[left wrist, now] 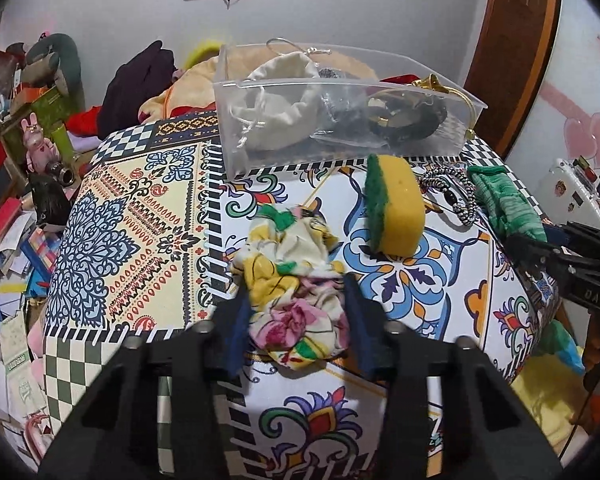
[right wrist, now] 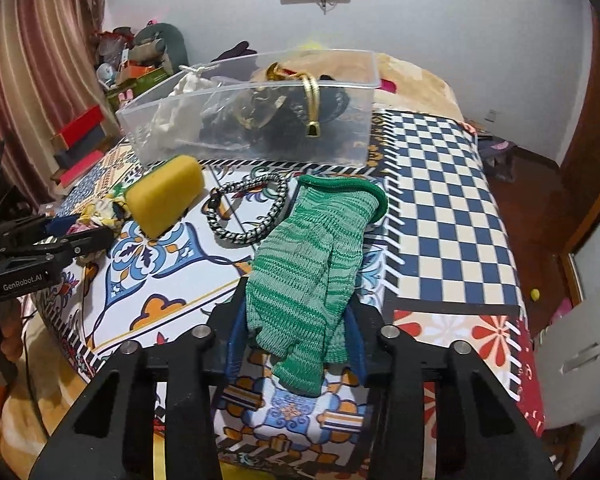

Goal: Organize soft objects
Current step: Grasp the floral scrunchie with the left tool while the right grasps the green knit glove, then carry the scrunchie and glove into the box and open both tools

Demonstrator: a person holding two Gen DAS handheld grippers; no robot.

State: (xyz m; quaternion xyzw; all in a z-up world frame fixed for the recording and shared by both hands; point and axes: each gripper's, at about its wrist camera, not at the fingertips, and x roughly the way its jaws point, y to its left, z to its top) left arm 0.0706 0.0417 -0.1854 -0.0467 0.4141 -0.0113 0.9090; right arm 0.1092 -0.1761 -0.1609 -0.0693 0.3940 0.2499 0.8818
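Left tool [left wrist: 296, 312] level, pads pressing floral cloth [left wrist: 290, 280], right tool [right wrist: 296, 332] level, clamping green glove [right wrist: 308, 260]

Green-striped knit glove [right wrist: 304, 276]; yellow sponge [left wrist: 398, 210] with green pad; floral cloth [left wrist: 296, 284] in yellow, pink, green.

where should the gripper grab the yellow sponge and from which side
Grip the yellow sponge across its two broad faces, the yellow foam and the green scrub side, near its top. It stands on its narrow edge, so come from above, jaws straddling it. The striped cord loop lies close on one side, so keep that finger tight to the foam.
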